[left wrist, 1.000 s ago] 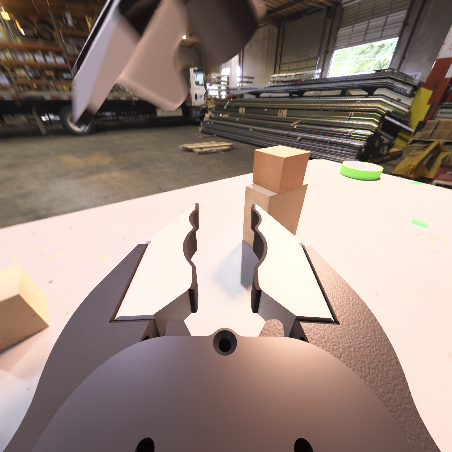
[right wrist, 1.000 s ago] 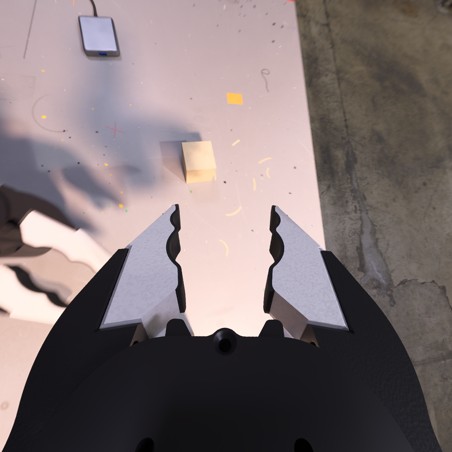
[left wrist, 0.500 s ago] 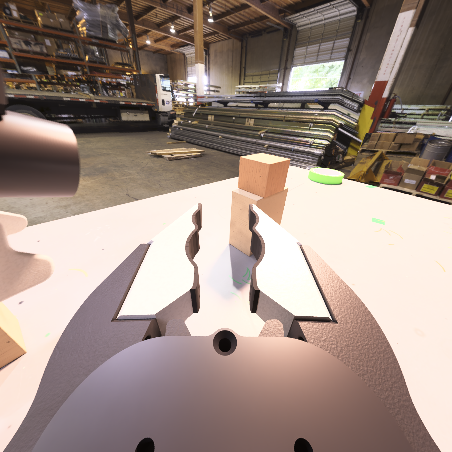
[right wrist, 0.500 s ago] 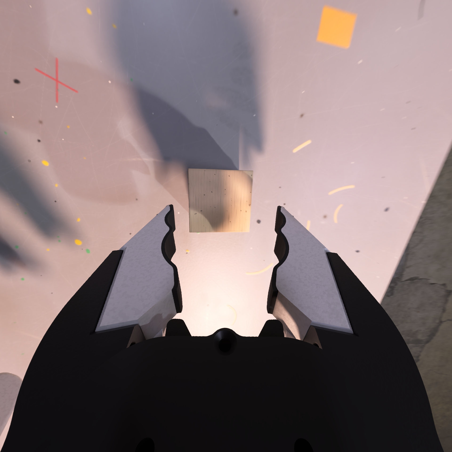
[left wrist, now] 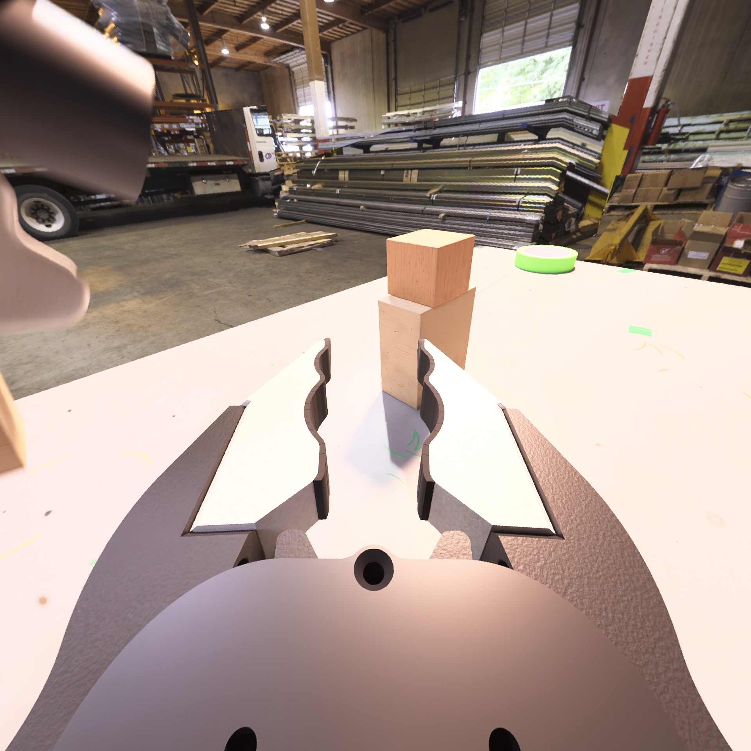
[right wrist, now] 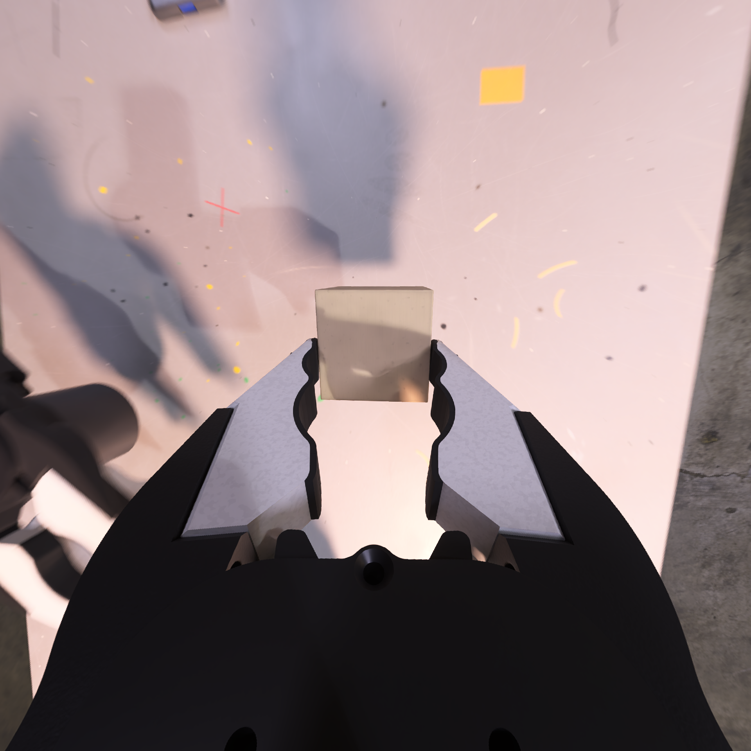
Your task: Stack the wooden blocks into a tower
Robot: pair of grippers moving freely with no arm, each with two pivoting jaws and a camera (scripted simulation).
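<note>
pale block (right wrist: 373, 345) | right hand-held gripper (right wrist: 373, 349) fingertips clamp its sides

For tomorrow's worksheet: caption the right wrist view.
Right gripper closed on a pale wooden block above the speckled pink table.

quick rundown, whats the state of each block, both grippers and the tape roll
reddish block: resting on top of the pale block, turned askew
pale block: upright on the table, base of the stack
loose block: between the right gripper's fingertips, touching both
right gripper: shut on the loose block
left gripper: open, empty
green tape roll: lying flat
</note>
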